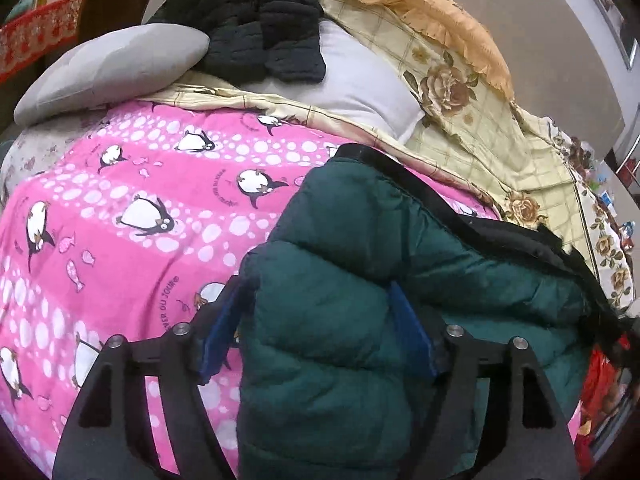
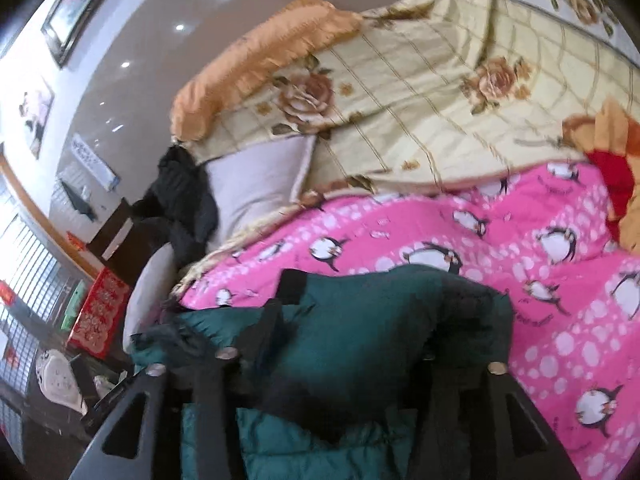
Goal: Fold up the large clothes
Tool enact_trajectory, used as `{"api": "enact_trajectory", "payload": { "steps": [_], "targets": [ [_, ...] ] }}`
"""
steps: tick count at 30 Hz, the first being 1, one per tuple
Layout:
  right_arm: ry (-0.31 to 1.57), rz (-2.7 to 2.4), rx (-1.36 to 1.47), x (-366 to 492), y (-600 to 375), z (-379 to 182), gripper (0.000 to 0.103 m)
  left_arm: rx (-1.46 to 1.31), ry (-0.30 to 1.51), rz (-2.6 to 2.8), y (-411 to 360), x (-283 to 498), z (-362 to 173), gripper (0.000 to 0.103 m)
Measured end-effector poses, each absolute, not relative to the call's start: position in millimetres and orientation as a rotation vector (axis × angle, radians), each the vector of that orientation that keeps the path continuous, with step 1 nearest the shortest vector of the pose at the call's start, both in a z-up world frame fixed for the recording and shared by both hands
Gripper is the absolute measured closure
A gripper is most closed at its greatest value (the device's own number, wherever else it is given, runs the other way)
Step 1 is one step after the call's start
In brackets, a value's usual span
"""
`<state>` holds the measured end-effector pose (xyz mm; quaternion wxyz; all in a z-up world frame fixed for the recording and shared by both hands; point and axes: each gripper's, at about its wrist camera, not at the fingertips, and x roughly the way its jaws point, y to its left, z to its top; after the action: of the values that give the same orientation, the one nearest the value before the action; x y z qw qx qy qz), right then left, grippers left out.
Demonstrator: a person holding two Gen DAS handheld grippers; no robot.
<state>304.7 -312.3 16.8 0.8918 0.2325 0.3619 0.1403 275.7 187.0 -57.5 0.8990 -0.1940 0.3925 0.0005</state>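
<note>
Black linkage arms of the left gripper [image 1: 320,316] are filling the bottom of the left wrist view, blue pads [image 1: 412,332] set moderately apart and pressing in on a thick fold of the dark green puffer jacket [image 1: 360,240] bulging between them. Jacket is lying directly ahead of this tool, its black-trimmed edge [image 1: 520,236] running off ahead and to the right.

Right gripper [image 2: 352,312] is showing the same jacket [image 2: 360,328] bunched between and over its fingers; frame is blurring here and the fingertips are sitting under cloth, so cannot tell how wide the jaws stand or whether they are pinching anything.

Jacket is resting on a pink penguin-print blanket [image 1: 140,208], which is spreading left of the left tool and, in the right wrist view [image 2: 540,280], ahead and right of the right tool.

Beyond the blanket: cream floral quilt [image 1: 480,128] with an orange ruffled border [image 1: 440,16], a white pillow [image 1: 360,84], and a grey cushion [image 1: 108,68] ahead-left. Black quilted garment [image 1: 260,20] is lying farthest ahead, partly on the white pillow and touching the cushion.
</note>
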Motion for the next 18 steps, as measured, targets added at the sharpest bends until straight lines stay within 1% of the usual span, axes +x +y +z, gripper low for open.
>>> {"api": "enact_trajectory", "payload": {
  "steps": [1,2,4,6,7,9,10,11,14,18],
  "targets": [
    [0.729,0.293,0.479,301,-313,25,0.024,-0.392,0.808,0.002,186,274,-55,0.027],
    [0.685,0.273,0.484,293,-319,36,0.017,-0.39,0.812,0.009,185,273,-54,0.027],
    [0.614,0.265,0.517,278,-328,54,0.017,-0.379,0.8,0.027,185,265,-47,0.027],
    [0.603,0.338,0.536,264,-325,62,0.017,-0.373,0.726,0.051,186,250,-30,0.027],
    [0.623,0.362,0.5,261,-318,64,0.02,-0.374,0.697,0.058,187,246,-24,0.027],
    [0.701,0.358,0.292,258,-283,61,0.035,-0.373,0.638,0.064,187,232,-5,0.027],
    [0.723,0.347,0.223,258,-271,57,0.045,-0.366,0.632,0.058,186,231,0,0.027],
    [0.753,0.339,0.157,261,-256,49,0.047,-0.351,0.633,0.046,182,228,6,0.027],
    [0.803,0.328,0.082,274,-232,22,0.048,-0.322,0.654,-0.01,165,223,10,0.026],
    [0.832,0.262,0.013,299,-213,-19,0.048,-0.252,0.705,-0.02,139,235,-8,0.026]
  ]
}}
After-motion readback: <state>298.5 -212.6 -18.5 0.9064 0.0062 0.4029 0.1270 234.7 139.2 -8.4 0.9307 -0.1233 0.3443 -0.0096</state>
